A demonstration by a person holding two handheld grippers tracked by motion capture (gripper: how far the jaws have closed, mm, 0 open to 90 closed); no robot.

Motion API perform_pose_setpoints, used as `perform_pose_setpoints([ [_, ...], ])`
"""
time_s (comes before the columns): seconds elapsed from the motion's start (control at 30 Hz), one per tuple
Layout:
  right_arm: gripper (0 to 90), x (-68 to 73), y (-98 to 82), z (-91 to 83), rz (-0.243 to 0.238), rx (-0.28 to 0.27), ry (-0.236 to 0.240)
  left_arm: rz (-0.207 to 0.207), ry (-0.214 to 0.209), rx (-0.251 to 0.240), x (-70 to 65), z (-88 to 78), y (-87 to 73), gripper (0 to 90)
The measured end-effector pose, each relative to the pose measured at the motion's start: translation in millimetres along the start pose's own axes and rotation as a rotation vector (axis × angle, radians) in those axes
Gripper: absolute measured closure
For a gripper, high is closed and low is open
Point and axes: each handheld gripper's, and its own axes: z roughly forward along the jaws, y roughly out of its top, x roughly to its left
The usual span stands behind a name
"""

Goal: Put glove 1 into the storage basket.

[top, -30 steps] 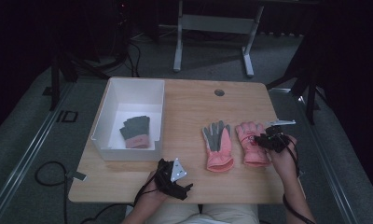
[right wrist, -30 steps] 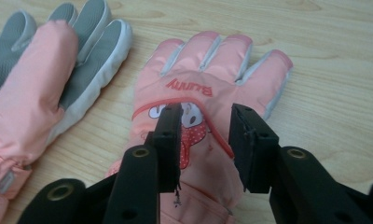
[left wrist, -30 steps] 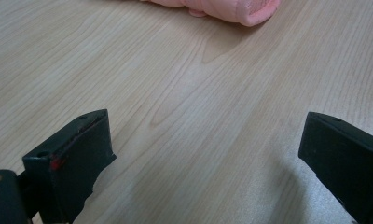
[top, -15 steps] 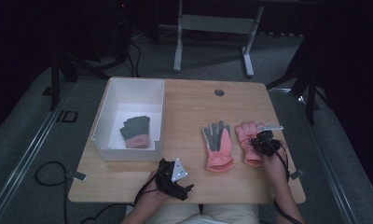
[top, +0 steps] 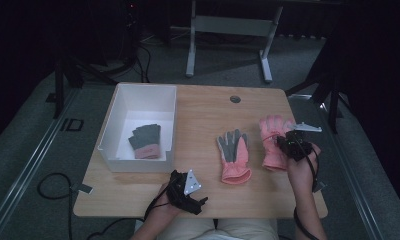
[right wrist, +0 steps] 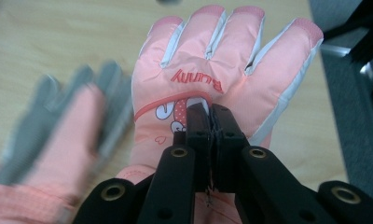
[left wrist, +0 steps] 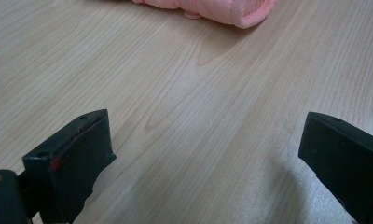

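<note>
Writing "Bunny" in red across pink glove (right wrist: 222, 70), frame centre; right gripper (right wrist: 211, 112) just clamped onto its fabric. Left gripper (left wrist: 208, 154) jaws spread wide over bare table (left wrist: 184, 84).

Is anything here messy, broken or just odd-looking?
Nothing is spilled or broken. One oddity: the two pink gloves lie opposite ways up. The middle glove shows its grey palm, while the right glove, pinched by the right gripper, shows its printed back. A grey glove lies in the white bin.

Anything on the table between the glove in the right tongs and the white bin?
Yes: the grey-palmed glove lies between the pink glove pinched by the right tongs and the white bin.
</note>
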Motion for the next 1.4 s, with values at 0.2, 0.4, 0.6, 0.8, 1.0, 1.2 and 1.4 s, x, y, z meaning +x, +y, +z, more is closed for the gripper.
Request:
perform_pose_setpoints([
  [0.2, 87.4, 25.5, 21.6, -21.1, -0.013, -0.052, -0.004, -0.002, -0.002, -0.002, 0.6, -0.3, -0.2, 2.5],
  [0.4, 87.5, 54.0, 31.5, -29.9, -0.047, -0.068, 0.032, 0.003, -0.004, 0.003, -0.3, 0.0, -0.1, 2.5],
  [0.6, 87.5, 83.4, 35.8, -33.3, -0.063, -0.062, 0.086, 0.003, -0.005, 0.0, -0.1, -0.3, 0.0, 2.5],
  [0.8, 87.5, 109.8, 30.1, -30.1, -0.085, -0.034, 0.125, 0.009, -0.009, -0.002, -0.1, -0.1, 0.2, 2.5],
  [1.0, 87.4, 119.7, 19.8, -21.1, -0.09, -0.002, 0.123, 0.005, -0.01, -0.005, 0.0, -1.0, 0.2, 2.5],
  [1.2, 87.5, 115.3, 9.2, -10.0, -0.057, 0.033, 0.101, 0.006, -0.011, -0.007, -0.3, -0.7, 0.5, 2.5],
  [1.4, 87.4, 116.4, 2.7, 2.7, -0.039, 0.06, 0.105, 0.01, -0.011, -0.007, -0.4, -0.4, 0.8, 2.5],
])
